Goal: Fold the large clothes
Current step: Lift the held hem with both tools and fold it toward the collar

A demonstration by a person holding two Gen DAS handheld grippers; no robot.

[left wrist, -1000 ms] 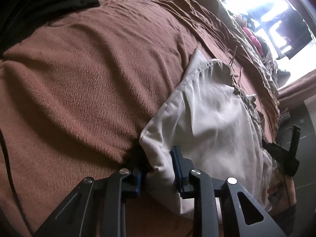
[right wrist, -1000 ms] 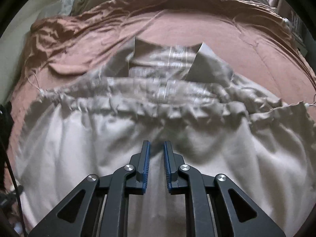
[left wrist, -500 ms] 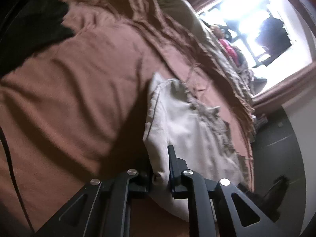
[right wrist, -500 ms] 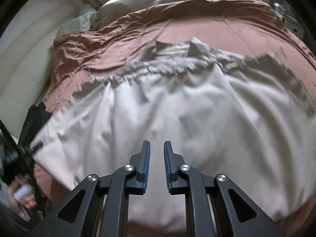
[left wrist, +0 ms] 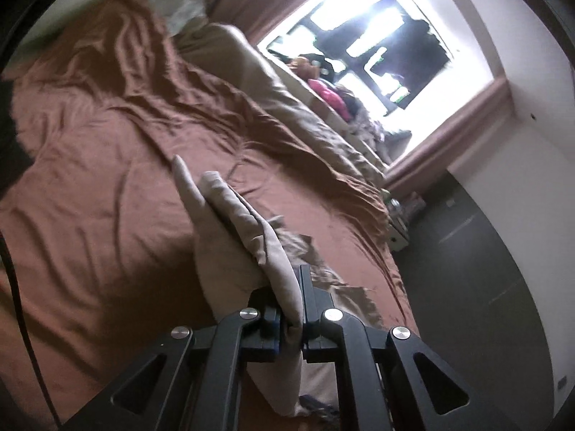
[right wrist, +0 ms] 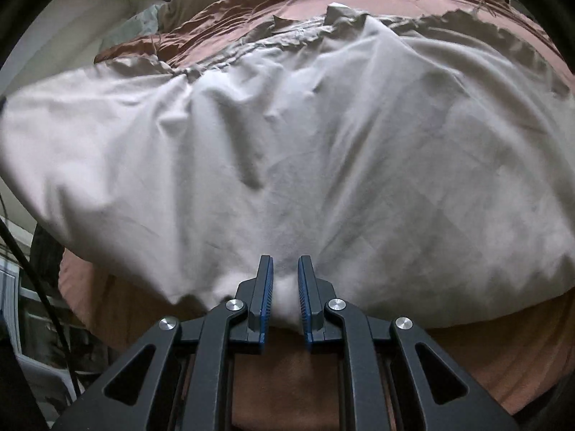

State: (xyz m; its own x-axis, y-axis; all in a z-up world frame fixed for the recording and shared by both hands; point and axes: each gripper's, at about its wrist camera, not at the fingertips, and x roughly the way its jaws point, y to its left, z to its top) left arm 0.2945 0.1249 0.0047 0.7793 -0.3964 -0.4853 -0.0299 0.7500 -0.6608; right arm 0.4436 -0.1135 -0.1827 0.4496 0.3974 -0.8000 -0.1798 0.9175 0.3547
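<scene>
In the left wrist view the left gripper (left wrist: 289, 309) has its jaws clamped on a fold of the pale beige garment (left wrist: 230, 237), with the cloth pinched between the blue pads and a flap hanging down below them. From the grip the garment stands up as a narrow, edge-on ridge above the bed, its far corner pointing toward the pillows, and some of its gathered trim trails on the bedding just to the right of the jaws. Beneath it the brown blanket (left wrist: 107, 215) covers the bed, smooth near the camera and rumpled farther off, and a beige duvet (left wrist: 273, 89) lies bunched along the far side. A bright window (left wrist: 377, 43) with a pinkish curtain beside it fills the upper right, a heap of clothes including something pink sits on the sill, and dark floor shows at the right. In the right wrist view the right gripper (right wrist: 285, 292) points down at the near edge of the garment (right wrist: 287, 143), which spreads wide across the blanket (right wrist: 467, 352) with its frilled band and collar at the far end. Its jaws stand close together with a small bulge of the near hem caught between the blue pads. The garment's left side billows up off the bed, and a dark cable (right wrist: 39, 287) crosses the lower left corner.
</scene>
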